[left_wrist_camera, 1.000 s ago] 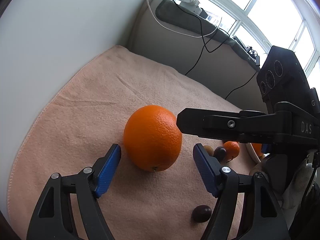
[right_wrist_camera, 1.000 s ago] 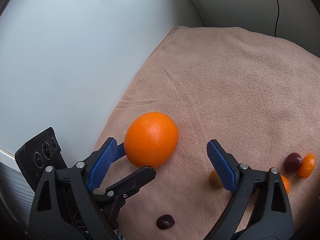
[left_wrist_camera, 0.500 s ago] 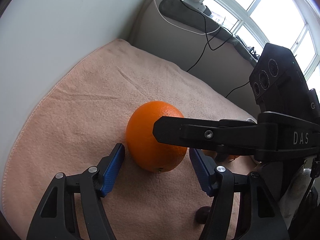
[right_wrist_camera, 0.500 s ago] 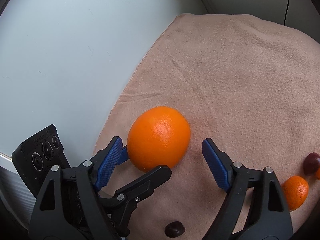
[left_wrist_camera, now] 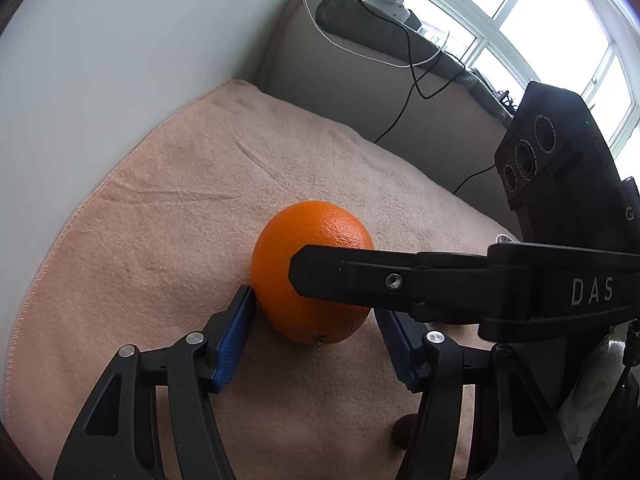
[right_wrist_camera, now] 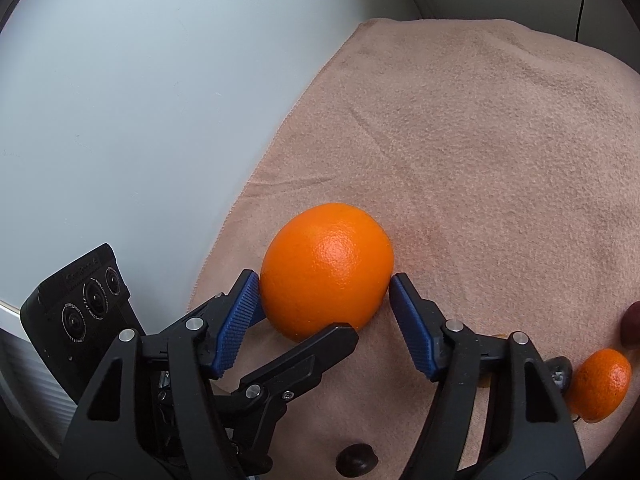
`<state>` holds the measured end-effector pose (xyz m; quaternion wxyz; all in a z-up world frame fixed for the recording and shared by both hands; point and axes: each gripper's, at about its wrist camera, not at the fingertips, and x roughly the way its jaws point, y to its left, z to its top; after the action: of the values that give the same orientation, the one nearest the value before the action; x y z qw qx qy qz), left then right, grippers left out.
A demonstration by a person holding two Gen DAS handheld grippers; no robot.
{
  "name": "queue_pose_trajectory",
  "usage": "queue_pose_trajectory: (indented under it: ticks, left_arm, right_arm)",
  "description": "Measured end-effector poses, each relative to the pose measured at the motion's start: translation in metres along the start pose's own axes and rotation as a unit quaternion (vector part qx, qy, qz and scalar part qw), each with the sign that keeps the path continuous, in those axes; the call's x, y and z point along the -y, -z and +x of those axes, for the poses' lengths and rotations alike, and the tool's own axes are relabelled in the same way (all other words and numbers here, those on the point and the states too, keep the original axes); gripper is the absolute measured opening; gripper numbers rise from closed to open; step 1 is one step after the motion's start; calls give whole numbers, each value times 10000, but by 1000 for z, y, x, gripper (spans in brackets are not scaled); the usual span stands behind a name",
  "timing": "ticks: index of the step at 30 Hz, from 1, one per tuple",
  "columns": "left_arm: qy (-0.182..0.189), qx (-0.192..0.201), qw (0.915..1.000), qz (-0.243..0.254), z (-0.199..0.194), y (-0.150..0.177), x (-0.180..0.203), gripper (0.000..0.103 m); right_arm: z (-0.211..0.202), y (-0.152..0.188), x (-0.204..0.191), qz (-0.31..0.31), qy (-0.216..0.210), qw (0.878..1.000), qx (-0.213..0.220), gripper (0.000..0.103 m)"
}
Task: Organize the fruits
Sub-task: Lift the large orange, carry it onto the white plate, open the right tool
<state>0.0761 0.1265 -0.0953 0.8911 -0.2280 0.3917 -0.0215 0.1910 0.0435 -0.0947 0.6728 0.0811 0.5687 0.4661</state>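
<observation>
A large orange [left_wrist_camera: 316, 236] lies on a peach towel [left_wrist_camera: 160, 240]. Both grippers hold it from different sides. My left gripper [left_wrist_camera: 312, 304] is closing, and its blue pads [left_wrist_camera: 236, 332] touch the orange's near flanks. One black finger of the right gripper [left_wrist_camera: 360, 276] crosses in front of the fruit. In the right wrist view my right gripper [right_wrist_camera: 324, 280] is also closing on the orange [right_wrist_camera: 326, 256], a pad tip against each side. The left gripper's finger [right_wrist_camera: 304, 356] reaches in under the orange.
A small tangerine [right_wrist_camera: 600, 384] lies at the right, a dark fruit [right_wrist_camera: 632, 328] at the frame's edge and another dark fruit [right_wrist_camera: 356, 460] near the bottom. A pale wall borders the towel [right_wrist_camera: 480, 140] on the left. Cables hang from a window sill [left_wrist_camera: 400, 28] beyond.
Both pairs of jaws have narrowed from wide apart to touching the orange. The right gripper's finger has slid across in front of the orange in the left wrist view.
</observation>
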Motion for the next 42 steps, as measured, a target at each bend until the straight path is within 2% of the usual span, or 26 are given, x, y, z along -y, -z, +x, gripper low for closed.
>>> queue_pose_trajectory:
  ticks: [18, 29, 42]
  left_arm:
    - [-40, 289, 9991, 319, -17, 2, 28, 61]
    - [159, 401, 9969, 654, -21, 2, 74, 60]
    - [546, 358, 9921, 1075, -10, 8, 141, 60]
  right_arm:
    - [-50, 14, -5, -194, -32, 9991, 380, 70]
    - [-101, 31, 7, -148, 70, 9967, 790, 70]
    - [-164, 64, 42, 150, 197, 9916, 1267, 70]
